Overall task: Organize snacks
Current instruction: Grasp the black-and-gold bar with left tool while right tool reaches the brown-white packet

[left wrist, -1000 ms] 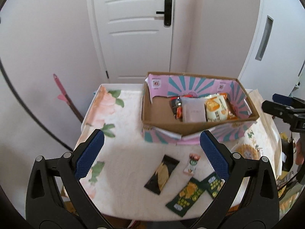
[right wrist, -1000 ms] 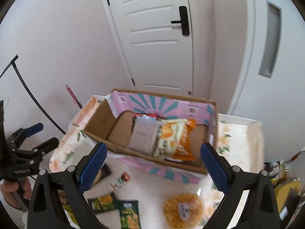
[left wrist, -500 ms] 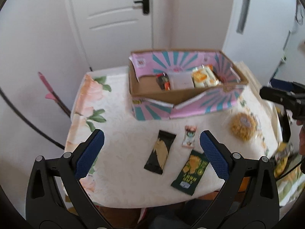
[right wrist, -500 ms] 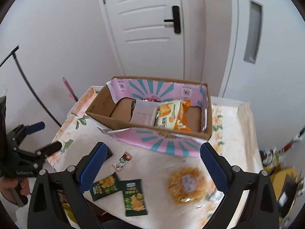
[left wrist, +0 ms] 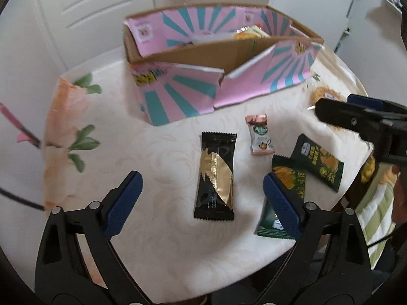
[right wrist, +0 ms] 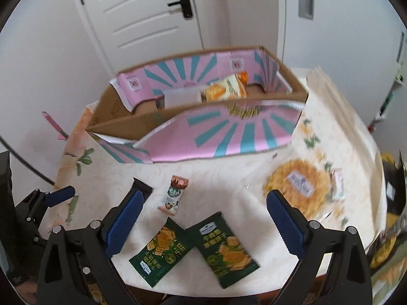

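My left gripper [left wrist: 203, 198] is open, low over a black-and-gold snack bar [left wrist: 215, 176] on the table. My right gripper [right wrist: 203, 218] is open above two dark green cracker packets [right wrist: 229, 251], [right wrist: 162, 251]. A small pink snack packet [right wrist: 174, 194] lies between them; it also shows in the left wrist view [left wrist: 259, 134]. A round yellow wrapped cake [right wrist: 297, 185] lies to the right. The pink-and-teal cardboard box [left wrist: 229, 89] behind holds an orange packet [right wrist: 226, 90] and a white packet [right wrist: 180, 96].
The table has a cream floral cloth [left wrist: 152, 241]; its front edge is close under both grippers. A white door [right wrist: 142, 12] and walls stand behind the box. More snack bags [right wrist: 386, 249] lie off the table's right edge.
Both grippers have dropped and moved forward towards the loose snacks on the table. The box now sits farther up in both views. Both stay open and empty.
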`<state>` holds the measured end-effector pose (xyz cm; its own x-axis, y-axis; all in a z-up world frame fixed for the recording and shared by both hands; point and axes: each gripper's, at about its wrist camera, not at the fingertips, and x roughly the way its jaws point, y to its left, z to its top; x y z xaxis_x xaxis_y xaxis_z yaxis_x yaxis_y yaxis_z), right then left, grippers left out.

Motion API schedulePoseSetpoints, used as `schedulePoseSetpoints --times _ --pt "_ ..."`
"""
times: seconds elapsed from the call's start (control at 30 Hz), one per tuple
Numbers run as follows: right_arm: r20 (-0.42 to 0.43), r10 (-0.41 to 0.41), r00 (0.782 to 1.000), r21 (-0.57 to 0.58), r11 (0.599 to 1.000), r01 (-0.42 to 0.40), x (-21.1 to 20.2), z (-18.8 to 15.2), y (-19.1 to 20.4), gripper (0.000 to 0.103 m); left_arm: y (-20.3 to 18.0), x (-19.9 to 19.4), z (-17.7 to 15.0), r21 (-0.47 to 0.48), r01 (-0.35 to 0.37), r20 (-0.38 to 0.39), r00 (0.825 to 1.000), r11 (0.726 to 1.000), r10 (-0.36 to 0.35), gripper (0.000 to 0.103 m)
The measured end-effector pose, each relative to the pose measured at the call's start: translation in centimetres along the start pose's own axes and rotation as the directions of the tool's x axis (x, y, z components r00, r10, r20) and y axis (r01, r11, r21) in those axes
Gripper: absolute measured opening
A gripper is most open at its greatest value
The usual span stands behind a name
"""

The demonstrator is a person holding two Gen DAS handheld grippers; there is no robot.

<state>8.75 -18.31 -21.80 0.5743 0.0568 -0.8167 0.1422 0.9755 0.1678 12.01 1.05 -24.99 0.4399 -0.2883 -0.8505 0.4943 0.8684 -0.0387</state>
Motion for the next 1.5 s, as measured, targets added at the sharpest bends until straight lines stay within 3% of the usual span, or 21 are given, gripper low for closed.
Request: schedulePoseSetpoints --times 0.17,0.23,0.4,0.73,0.77,0.83,1.03,1.5 --pt "-0.01 -0.047 0.999 0.04 0.998 0.048 2.0 -1.3 1.4 0.088 -0.3 2.5 -0.2 0.061 0.049 -0.014 0.999 0.997 -0.048 0.089" --pt "-0.017 -0.059 0.998 0.043 0.997 0.06 2.5 -1.7 1.8 0.085 -0.4 3.2 -0.2 0.075 0.06 -0.021 0.998 0.995 -0.059 0.078" --pt "-0.03 -0.08 0.996 0.057 0.995 0.081 3.6 -2.3 2.5 0.083 -0.4 4.8 0.1 0.075 0.098 -0.039 0.995 0.992 -0.095 0.068" --pt "-0.036 -0.079 0.996 0.067 0.994 0.081 4.9 -2.3 3.1 0.075 -1.3 5.2 0.1 0.148 0.063 -0.025 0.998 0.987 -0.059 0.066" --pt "-0.039 -0.079 0.996 0.068 0.994 0.082 5.1 -2.3 3.2 0.074 -1.3 5.2 0.0 0.153 0.064 -0.022 0.998 0.986 -0.062 0.063" --pt "-0.04 -0.079 0.996 0.069 0.994 0.082 5.6 -2.2 3.4 0.072 -1.2 5.0 0.1 0.151 0.064 -0.011 0.998 0.987 -0.063 0.044" --pt "-0.051 -0.09 0.995 0.081 0.992 0.094 6.5 -1.8 3.8 0.069 -0.4 5.0 0.5 0.141 0.069 -0.015 0.998 0.988 -0.068 0.03" --pt "-0.078 -0.127 0.989 0.05 0.99 0.131 9.6 -1.1 6.0 0.042 1.9 3.8 0.1 0.084 0.08 0.01 0.997 0.993 -0.081 0.028"
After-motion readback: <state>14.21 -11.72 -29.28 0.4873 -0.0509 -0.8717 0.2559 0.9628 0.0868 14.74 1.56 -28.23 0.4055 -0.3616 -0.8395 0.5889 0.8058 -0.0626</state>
